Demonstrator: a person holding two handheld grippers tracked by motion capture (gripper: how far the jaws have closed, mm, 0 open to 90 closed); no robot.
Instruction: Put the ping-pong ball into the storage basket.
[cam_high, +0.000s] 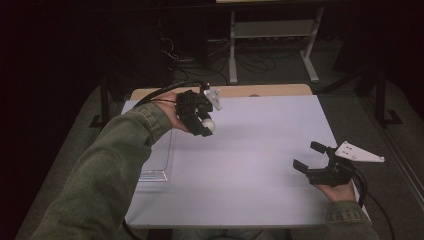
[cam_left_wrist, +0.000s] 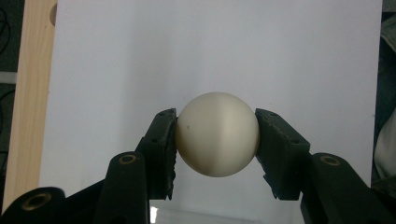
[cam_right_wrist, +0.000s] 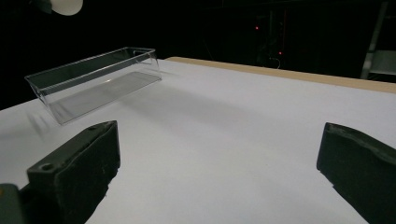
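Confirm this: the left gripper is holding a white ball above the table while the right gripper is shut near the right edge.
One thing is wrong: the right gripper is open, its jaws wide apart in the right gripper view. The left gripper does hold the white ball above the table.

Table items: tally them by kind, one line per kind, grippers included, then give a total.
White ball: 1, clamped in the left gripper
Clear plastic tray: 1
Grippers: 2, counting the open right gripper
Total: 4
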